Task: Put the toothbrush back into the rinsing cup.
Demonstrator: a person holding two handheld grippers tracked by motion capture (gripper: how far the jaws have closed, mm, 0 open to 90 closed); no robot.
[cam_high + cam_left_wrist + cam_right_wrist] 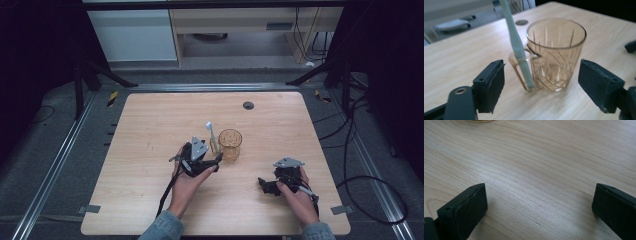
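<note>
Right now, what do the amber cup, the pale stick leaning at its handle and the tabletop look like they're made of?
Amber handled cup: clear tinted glass or hard plastic, glossy, with cut slanting lines; you see through it.
Pale blue-green toothbrush: likely matte plastic, smooth and opaque.
Light wooden table: wood or wood-look laminate, showing grain lines and a soft sheen.

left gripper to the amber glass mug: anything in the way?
Yes. In the left gripper view, the pale toothbrush stands through the handle of the amber glass mug, on the side facing the left gripper. Its fingers are open, apart from both. Otherwise only bare table lies between.
</note>
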